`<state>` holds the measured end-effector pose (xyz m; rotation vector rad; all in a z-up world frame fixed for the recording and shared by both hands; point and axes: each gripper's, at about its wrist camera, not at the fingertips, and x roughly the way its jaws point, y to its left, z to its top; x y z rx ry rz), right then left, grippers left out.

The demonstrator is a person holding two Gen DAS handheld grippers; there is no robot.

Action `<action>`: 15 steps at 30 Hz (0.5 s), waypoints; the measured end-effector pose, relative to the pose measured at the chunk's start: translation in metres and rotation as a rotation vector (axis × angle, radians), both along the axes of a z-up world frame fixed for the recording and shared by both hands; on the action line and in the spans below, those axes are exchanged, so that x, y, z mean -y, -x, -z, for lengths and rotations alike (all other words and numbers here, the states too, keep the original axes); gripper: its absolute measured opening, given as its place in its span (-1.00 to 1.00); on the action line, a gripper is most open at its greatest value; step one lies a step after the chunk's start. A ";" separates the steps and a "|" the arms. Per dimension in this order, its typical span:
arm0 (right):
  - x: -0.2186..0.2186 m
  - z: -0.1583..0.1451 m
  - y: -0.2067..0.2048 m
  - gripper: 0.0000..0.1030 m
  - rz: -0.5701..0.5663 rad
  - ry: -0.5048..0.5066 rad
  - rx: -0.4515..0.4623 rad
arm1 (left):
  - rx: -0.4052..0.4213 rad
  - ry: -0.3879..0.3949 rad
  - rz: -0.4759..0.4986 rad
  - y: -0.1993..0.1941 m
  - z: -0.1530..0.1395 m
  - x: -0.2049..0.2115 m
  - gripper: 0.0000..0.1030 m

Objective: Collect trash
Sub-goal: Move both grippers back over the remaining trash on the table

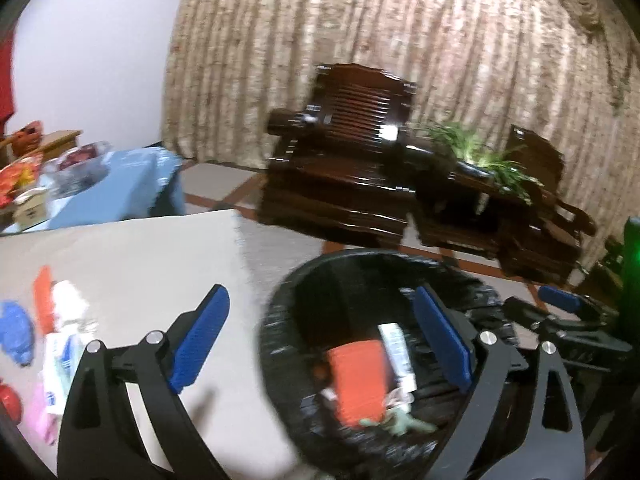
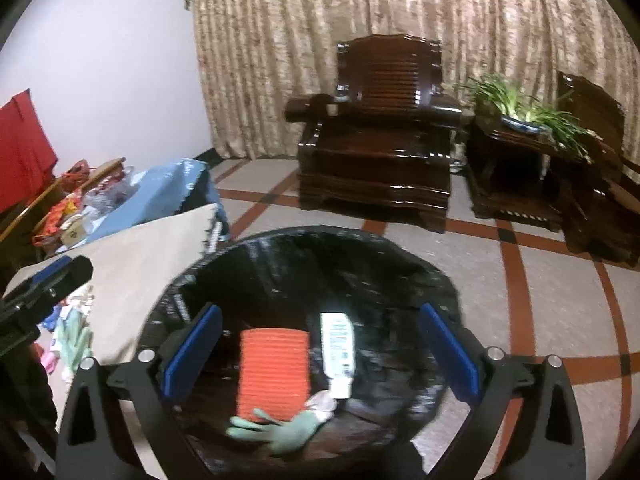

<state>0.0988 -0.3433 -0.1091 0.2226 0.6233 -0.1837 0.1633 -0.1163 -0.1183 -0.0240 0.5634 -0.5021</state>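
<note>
A black bin [image 2: 320, 234] lined with a black bag stands on the floor beside the beige-covered table [image 1: 140, 260]. Inside lie an orange ribbed pack [image 2: 274, 372], a white tube [image 2: 338, 348] and a green glove [image 2: 280, 430]. My right gripper [image 2: 320, 320] hangs open over the bin's mouth with nothing between its fingers. My left gripper [image 1: 320, 320] is open too, empty, straddling the table edge and the bin's left rim [image 1: 272, 312]. On the table's left side lie a blue scrap [image 1: 16, 332], an orange strip [image 1: 42, 300] and white packets [image 1: 64, 340].
A dark wooden armchair [image 2: 376, 132] and a side table with a potted plant [image 2: 524, 116] stand behind the bin, before a beige curtain. A blue-covered table [image 2: 160, 196] with clutter sits at the left. Tiled floor [image 2: 540, 300] lies to the bin's right.
</note>
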 end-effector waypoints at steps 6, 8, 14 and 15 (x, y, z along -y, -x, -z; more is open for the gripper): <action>-0.050 -0.005 -0.011 0.88 -0.104 -0.016 0.027 | 0.020 -0.042 -0.139 0.012 -0.009 -0.065 0.77; -0.067 -0.006 -0.016 0.88 -0.139 -0.016 0.033 | 0.025 -0.054 -0.180 0.015 -0.012 -0.085 0.77; -0.122 -0.006 -0.026 0.88 -0.235 -0.021 0.051 | 0.028 -0.089 -0.316 0.028 -0.014 -0.153 0.77; -0.133 -0.005 -0.028 0.88 -0.255 -0.024 0.051 | 0.025 -0.095 -0.340 0.031 -0.013 -0.165 0.77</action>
